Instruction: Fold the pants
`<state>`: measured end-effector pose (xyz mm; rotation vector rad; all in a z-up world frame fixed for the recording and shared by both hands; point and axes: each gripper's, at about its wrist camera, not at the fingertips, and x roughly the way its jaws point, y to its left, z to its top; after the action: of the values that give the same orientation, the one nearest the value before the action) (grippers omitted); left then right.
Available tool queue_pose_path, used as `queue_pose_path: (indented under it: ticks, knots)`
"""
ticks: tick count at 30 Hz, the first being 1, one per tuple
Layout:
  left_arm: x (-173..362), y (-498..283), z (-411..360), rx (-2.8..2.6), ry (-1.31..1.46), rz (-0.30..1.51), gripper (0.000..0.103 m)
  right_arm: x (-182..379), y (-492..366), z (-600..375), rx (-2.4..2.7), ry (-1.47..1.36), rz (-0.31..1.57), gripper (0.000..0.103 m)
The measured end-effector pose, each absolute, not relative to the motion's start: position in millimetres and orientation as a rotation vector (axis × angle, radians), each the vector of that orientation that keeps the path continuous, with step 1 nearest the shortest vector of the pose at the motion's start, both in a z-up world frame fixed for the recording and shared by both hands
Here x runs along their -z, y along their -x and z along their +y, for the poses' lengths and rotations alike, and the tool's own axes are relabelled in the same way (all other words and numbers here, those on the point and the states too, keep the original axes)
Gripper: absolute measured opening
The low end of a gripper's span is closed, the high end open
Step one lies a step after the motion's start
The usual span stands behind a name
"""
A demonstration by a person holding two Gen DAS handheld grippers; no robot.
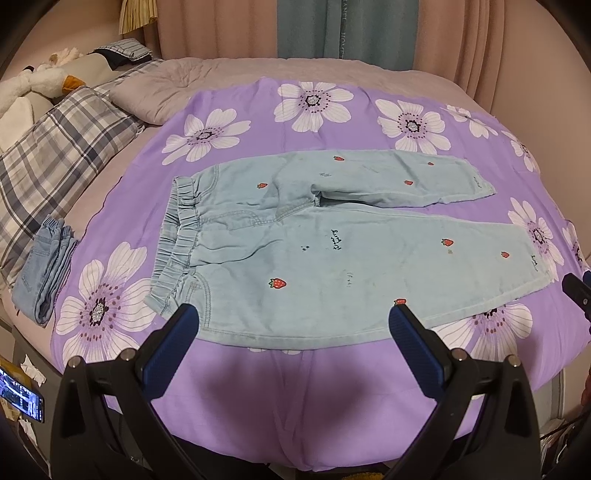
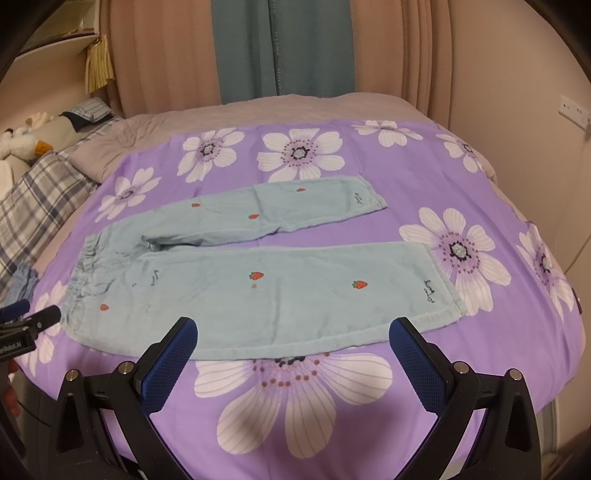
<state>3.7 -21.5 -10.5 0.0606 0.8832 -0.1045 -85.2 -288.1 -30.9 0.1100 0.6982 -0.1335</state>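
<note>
Light blue pants with small strawberry prints lie flat on the purple flowered sheet, waistband at the left, both legs spread to the right. They also show in the right wrist view. My left gripper is open and empty, held just above the near edge of the pants by the waist end. My right gripper is open and empty above the near edge of the closer leg. The right gripper's tip shows at the left wrist view's right edge; the left gripper's tip shows at the right wrist view's left.
A folded pair of blue jeans lies at the sheet's left edge. Plaid pillows and plush toys sit at the far left. Curtains hang behind the bed. A lit phone stands at the lower left.
</note>
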Motion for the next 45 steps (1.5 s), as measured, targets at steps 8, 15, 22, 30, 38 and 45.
queue_pose_path:
  ticks: [8, 15, 22, 30, 38, 45]
  knots:
    - [12.5, -3.6, -24.3, 0.116, -0.063, 0.889, 0.103, 31.3, 87.8, -290.4, 0.143, -0.109, 0.692, 0.103]
    - [12.7, -3.0, -24.6, 0.116, -0.061, 0.886, 0.103, 31.8, 88.7, -291.1, 0.145, -0.109, 0.692, 0.103]
    - [10.9, -3.1, -25.9, 0.125, -0.067, 0.887, 0.103, 31.0, 89.1, -291.1, 0.151, -0.105, 0.692, 0.103]
    - [9.3, -3.3, -27.1, 0.129, -0.071, 0.885, 0.103, 30.2, 89.8, -291.7, 0.153, -0.103, 0.691, 0.103]
    - [8.9, -4.2, -29.0, 0.130, -0.074, 0.884, 0.103, 30.3, 89.8, -291.6, 0.153, -0.103, 0.691, 0.103]
    - [9.2, -4.4, -30.4, 0.133, -0.077, 0.886, 0.103, 29.6, 91.9, -293.6, 0.158, -0.106, 0.692, 0.103]
